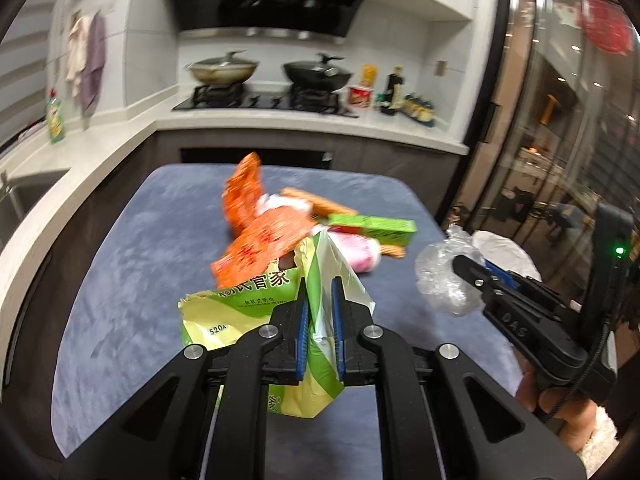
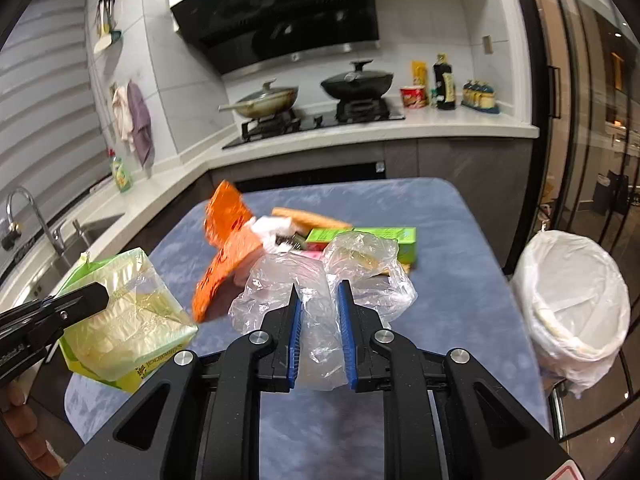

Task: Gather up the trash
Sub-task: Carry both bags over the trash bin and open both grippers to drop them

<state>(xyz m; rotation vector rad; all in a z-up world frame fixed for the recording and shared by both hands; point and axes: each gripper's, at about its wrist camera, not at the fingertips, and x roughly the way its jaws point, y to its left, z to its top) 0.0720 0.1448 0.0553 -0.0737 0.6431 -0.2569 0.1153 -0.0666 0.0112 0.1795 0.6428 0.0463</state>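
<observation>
My left gripper (image 1: 320,284) is shut on a green and yellow plastic bag (image 1: 244,312) and holds it above the blue table (image 1: 132,264); the bag also shows in the right wrist view (image 2: 128,320). My right gripper (image 2: 318,292) is shut on a crumpled clear plastic wrapper (image 2: 320,280), seen too in the left wrist view (image 1: 444,280). Behind them on the table lies a pile of trash: an orange snack packet (image 2: 228,248), a green box (image 2: 360,240), a pink wrapper (image 1: 360,254) and a tan packet (image 2: 308,218).
A bin lined with a white bag (image 2: 572,300) stands on the floor right of the table. Behind the table is a counter with a hob, two lidded woks (image 2: 356,82) and bottles. A sink and tap (image 2: 28,216) are at left.
</observation>
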